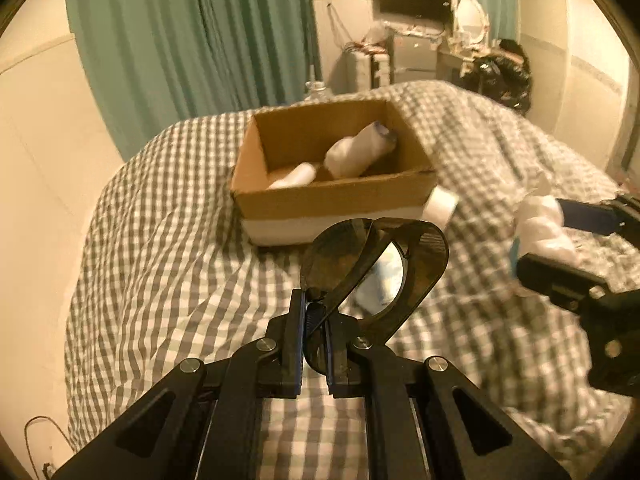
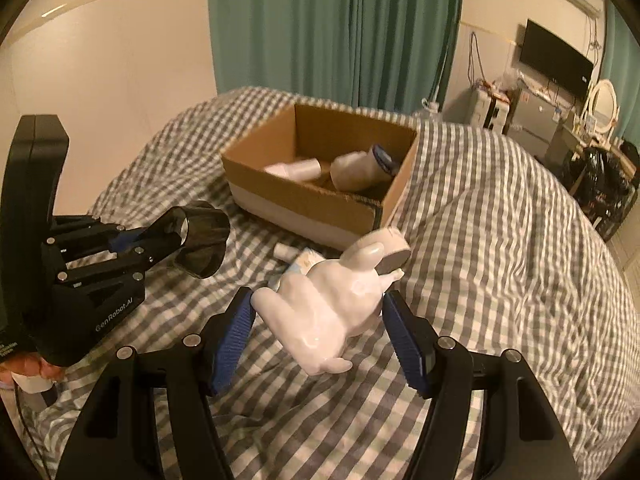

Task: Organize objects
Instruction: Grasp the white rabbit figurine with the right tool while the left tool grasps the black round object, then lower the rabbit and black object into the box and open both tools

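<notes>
My left gripper (image 1: 316,312) is shut on a black folding mirror (image 1: 384,268), held above the checked bed in front of a cardboard box (image 1: 332,200). The box holds two white bottles (image 1: 356,148). My right gripper (image 2: 316,320) is shut on a white rabbit figurine (image 2: 332,304), lifted above the bed near the box (image 2: 304,208). In the right wrist view the left gripper (image 2: 132,240) and the mirror (image 2: 200,240) are at the left. In the left wrist view the right gripper (image 1: 560,240) holds the rabbit figurine (image 1: 544,232) at the right edge.
A small white bottle (image 2: 286,251) and a light packet (image 2: 306,260) lie on the checked bedspread (image 2: 500,240) in front of the box. Another white bottle (image 1: 440,204) lies by the box's right corner. Green curtains, a wall-mounted TV and cluttered furniture stand behind the bed.
</notes>
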A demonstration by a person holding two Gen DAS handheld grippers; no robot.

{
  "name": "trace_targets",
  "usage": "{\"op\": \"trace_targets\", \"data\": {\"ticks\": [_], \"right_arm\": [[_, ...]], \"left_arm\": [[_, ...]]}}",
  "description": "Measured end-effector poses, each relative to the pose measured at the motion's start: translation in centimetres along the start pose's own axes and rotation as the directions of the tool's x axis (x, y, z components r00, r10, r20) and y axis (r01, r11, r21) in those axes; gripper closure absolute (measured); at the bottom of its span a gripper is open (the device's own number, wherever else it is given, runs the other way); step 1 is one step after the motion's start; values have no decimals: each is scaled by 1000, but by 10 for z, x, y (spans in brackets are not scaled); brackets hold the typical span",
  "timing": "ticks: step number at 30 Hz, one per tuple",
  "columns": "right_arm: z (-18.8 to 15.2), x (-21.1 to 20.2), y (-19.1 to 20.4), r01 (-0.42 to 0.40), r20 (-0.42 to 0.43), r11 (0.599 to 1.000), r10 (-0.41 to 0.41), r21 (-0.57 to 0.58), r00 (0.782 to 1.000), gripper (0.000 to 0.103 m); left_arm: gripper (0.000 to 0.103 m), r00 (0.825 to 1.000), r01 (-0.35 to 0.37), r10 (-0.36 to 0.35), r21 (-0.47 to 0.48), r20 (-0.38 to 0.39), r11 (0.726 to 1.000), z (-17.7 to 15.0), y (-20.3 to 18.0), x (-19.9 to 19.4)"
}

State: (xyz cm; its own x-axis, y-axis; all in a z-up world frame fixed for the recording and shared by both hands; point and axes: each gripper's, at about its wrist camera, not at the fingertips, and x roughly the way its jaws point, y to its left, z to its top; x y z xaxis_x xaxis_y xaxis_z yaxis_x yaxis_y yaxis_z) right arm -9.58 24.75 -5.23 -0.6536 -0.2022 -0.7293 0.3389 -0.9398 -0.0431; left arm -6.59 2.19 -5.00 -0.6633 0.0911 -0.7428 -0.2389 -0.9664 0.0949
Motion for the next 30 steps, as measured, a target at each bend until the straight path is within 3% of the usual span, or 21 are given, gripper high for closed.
{"op": "trace_targets", "data": {"ticks": [5, 8, 16, 24, 30], "right_arm": [[13, -25, 5, 19, 54, 999, -17, -28, 998, 38], [25, -37, 6, 33, 84, 998, -28, -47, 996, 38], [70, -67, 12, 22, 173, 994, -3, -107, 985, 38], [126, -58, 13, -1, 214, 990, 31, -140, 976, 38], [162, -12, 6, -28, 194, 990, 55, -139, 980, 38]], "left_arm": [[95, 998, 6, -7, 16, 55, 1000, 20, 3, -23], [95, 996, 46, -45, -2, 75, 999, 37, 10, -33], [95, 986, 32, -34, 13, 162, 999, 86, 22, -53], [95, 982, -24, 21, 13, 186, 1000, 135, 37, -27], [95, 983, -83, 78, 27, 169, 996, 158, 43, 18]]}}
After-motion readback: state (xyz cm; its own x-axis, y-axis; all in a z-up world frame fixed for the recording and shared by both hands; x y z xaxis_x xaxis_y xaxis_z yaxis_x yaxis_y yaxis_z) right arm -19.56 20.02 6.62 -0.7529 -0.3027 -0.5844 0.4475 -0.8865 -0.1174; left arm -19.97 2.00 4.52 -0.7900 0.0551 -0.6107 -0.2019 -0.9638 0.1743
